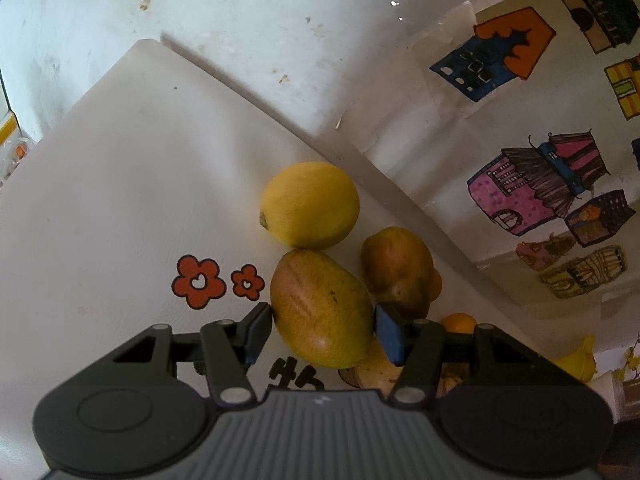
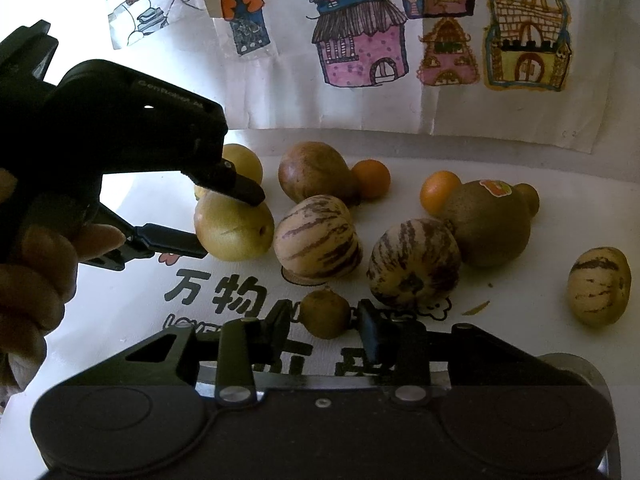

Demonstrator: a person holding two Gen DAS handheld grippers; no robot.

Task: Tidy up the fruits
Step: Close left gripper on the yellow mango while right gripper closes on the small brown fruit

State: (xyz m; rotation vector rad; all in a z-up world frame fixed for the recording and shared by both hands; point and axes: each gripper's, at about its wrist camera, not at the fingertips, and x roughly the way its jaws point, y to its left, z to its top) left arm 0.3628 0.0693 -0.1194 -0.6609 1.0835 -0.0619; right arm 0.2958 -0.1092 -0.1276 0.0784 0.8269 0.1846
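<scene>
- In the left wrist view, a yellow-green mango (image 1: 322, 308) is held between the two pads of the left gripper (image 1: 324, 330), low in the middle of the frame. Both pads are pressed against its sides.
- A yellow lemon (image 1: 310, 205) is seen just above the mango, touching it. A second brownish mango (image 1: 398, 270) lies to the right, close by.
- The fruits are laid on a white board (image 1: 140, 168) with red flowers (image 1: 199, 281) printed on it.
- In the right wrist view, a small brown kiwi (image 2: 325, 314) is seen between the fingers of the right gripper (image 2: 324, 330), low in the middle. The left finger touches it; whether the right one does cannot be told.
- The left gripper (image 2: 224, 220) is also seen at the left of this frame, closed around the same mango (image 2: 234, 226).
- Three striped melons (image 2: 318, 236) (image 2: 414, 262) (image 2: 599, 286) are spread across the middle and right.
- Two small oranges (image 2: 371, 179) (image 2: 440, 192) and a big brown kiwi with a sticker (image 2: 490, 222) are found behind them.
- Drawings of houses (image 2: 360, 40) are hung along the top.
</scene>
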